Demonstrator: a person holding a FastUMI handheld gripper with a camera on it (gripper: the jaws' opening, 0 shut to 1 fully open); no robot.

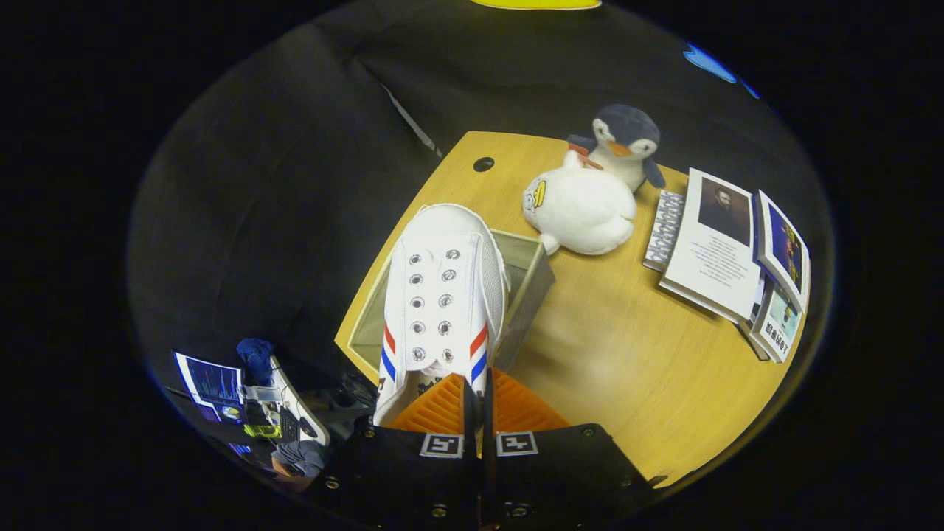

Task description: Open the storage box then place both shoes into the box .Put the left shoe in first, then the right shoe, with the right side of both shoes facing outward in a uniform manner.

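1. We held the gripper [478, 394] raised above the wooden table [627, 354], its orange fingers [435, 405] drawn close together, with only a thin gap between them.
2. Both fingers pressed on the back part of a white shoe [442, 295] with red and blue stripes; the shoe hung from them, toe pointing away from us.
3. The shoe sat in the air over the storage box [527, 284], which stood open at the near corner of the table. We could not see into most of the box, because the shoe covered it, so we could not tell whether another shoe already lay inside.
4. We judged that the step in hand was carrying a shoe to the box; whether it was the left or the right one we could not tell.
5. The next move, as we saw it, called for lowering the shoe between the box walls, turned so its right side faced outward, then letting the fingers part.
6. A plush penguin [590, 192] and some books [726, 251] lay beyond the box, well clear of it.
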